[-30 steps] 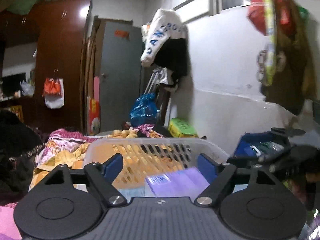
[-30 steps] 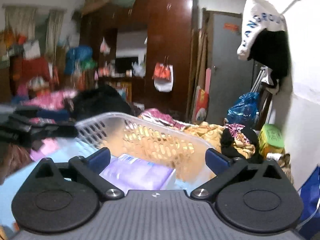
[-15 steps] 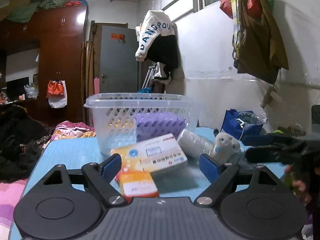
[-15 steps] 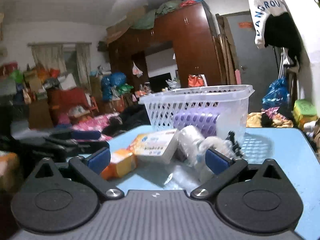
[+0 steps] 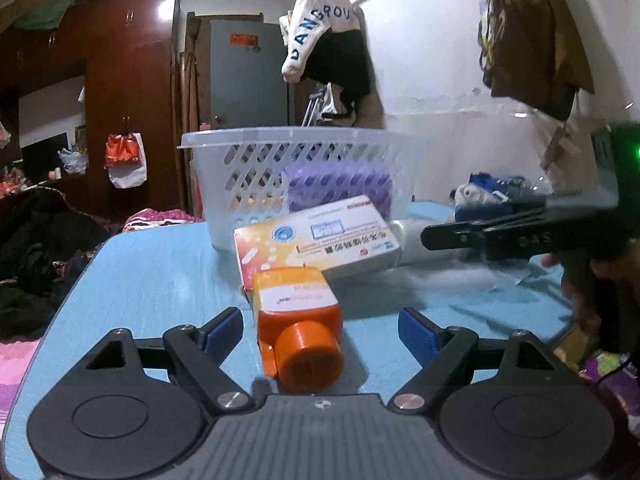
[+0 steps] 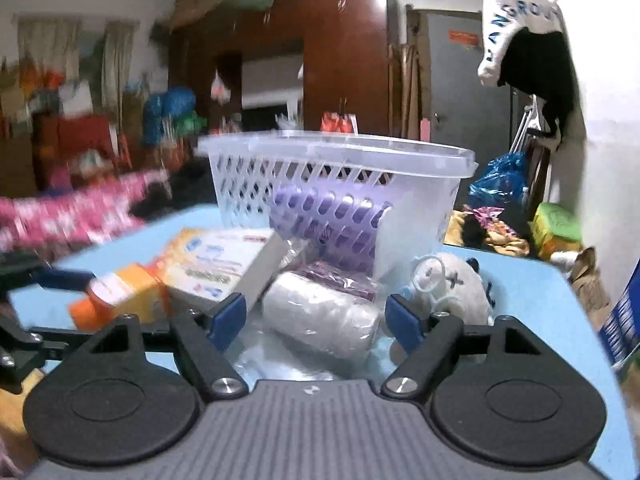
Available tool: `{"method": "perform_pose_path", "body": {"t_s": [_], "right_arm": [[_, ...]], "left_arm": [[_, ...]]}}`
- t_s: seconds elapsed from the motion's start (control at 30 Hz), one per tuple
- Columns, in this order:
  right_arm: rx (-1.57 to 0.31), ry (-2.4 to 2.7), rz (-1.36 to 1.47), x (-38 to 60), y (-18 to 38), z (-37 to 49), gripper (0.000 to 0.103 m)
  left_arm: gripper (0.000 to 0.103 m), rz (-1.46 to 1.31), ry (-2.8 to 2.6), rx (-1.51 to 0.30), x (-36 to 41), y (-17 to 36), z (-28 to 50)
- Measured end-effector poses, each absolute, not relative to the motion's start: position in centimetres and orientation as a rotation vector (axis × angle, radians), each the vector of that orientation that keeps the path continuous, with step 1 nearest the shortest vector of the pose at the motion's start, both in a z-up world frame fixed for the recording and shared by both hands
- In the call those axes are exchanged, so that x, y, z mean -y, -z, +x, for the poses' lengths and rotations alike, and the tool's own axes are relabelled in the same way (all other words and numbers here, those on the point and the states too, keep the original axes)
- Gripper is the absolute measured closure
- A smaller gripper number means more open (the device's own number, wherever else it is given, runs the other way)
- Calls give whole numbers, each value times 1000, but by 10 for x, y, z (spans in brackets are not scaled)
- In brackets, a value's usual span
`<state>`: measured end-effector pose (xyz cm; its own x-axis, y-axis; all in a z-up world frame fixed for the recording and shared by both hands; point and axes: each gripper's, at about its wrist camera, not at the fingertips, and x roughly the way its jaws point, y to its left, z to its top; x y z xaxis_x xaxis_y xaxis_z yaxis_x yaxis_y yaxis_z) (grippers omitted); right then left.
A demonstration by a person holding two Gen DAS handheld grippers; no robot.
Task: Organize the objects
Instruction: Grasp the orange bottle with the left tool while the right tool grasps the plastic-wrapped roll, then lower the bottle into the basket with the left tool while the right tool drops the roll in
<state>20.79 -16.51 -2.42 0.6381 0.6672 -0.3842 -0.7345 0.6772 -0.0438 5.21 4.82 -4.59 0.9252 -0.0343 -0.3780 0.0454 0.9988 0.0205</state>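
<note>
Sorting under way: a clear slotted basket (image 5: 296, 168) stands at the far side of the blue worktop (image 5: 152, 280), already holding a purple pack (image 5: 336, 188).
Orange bottle: it lies on its side on the worktop (image 5: 298, 320), cap toward the camera, between the blue pads of the left gripper (image 5: 320, 330), which do not touch it.
Medicine box: the white-and-orange carton (image 5: 316, 240) rests tilted just behind the bottle, against the basket's front.
White roll: a wrapped roll (image 6: 320, 316) lies in front of the basket, between the right gripper's pads.
Plush toy: a small grey toy (image 6: 452, 284) sits just beside the roll.
Left jaws: standing wide, gripping nothing.
Right jaws: the right gripper (image 6: 316, 320) has just been closing around the roll, but gaps show at both pads, so nothing is held.
Progress: early, by the look of it; one item is in and four wait outside.
Surroundings: a cluttered room with a dark wardrobe (image 5: 120, 100) behind.
</note>
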Motion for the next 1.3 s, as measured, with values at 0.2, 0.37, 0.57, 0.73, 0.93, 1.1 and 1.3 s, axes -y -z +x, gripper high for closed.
{"method": "perform_pose_path", "body": {"t_s": [0.2,0.37,0.57,0.73,0.93,1.1,1.3], "right_arm": [[-429,-808,-267,155,35,214,12],[-497,-822,-296,151,39,223,24],[-484,-840,-173,174,38,224,42],[-451,-841,-154,180,37,220,45],[-425,-850,-127,183,34,219,46],[-432,-860,-130,181,33,220,47],[-398,-854,-114,187,32,215,47]], "left_arm": [[16,6,47,-399,-51,50,57],[16,16,43,-432,-47,54,64],[50,19,9,-423,-44,56,64],[51,23,2,-406,-44,56,61],[51,7,21,-398,-47,56,61],[51,7,36,-402,-47,55,59],[51,9,60,-369,-45,47,48]]}}
